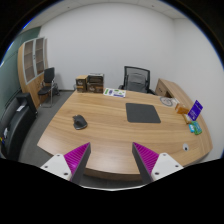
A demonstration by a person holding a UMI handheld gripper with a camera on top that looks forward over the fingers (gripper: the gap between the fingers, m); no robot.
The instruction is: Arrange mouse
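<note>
View along the gripper (pixel 112 160) from above the near edge of a large wooden table (pixel 110 135) in an office. The two fingers stand well apart, their magenta pads (pixel 76 156) facing each other across an empty gap; nothing is held or touched. The mouse (pixel 79 122), a small dark body, lies on the bare tabletop well beyond the left finger and a little outside its line. The dark grey mouse mat (pixel 142 114) lies farther off, beyond the right finger, and is well apart from the mouse, with open wood between them. A small purple-screened device (pixel 195 110) stands farther right of the right finger, near the table's far end; a black office chair (pixel 136 78) stands beyond the table and another chair (pixel 48 84) far off past the left finger. Judged from this layout, the arranging has not begun: the mouse rests off the mat, the approach, the grasp and the placing all remain.
</note>
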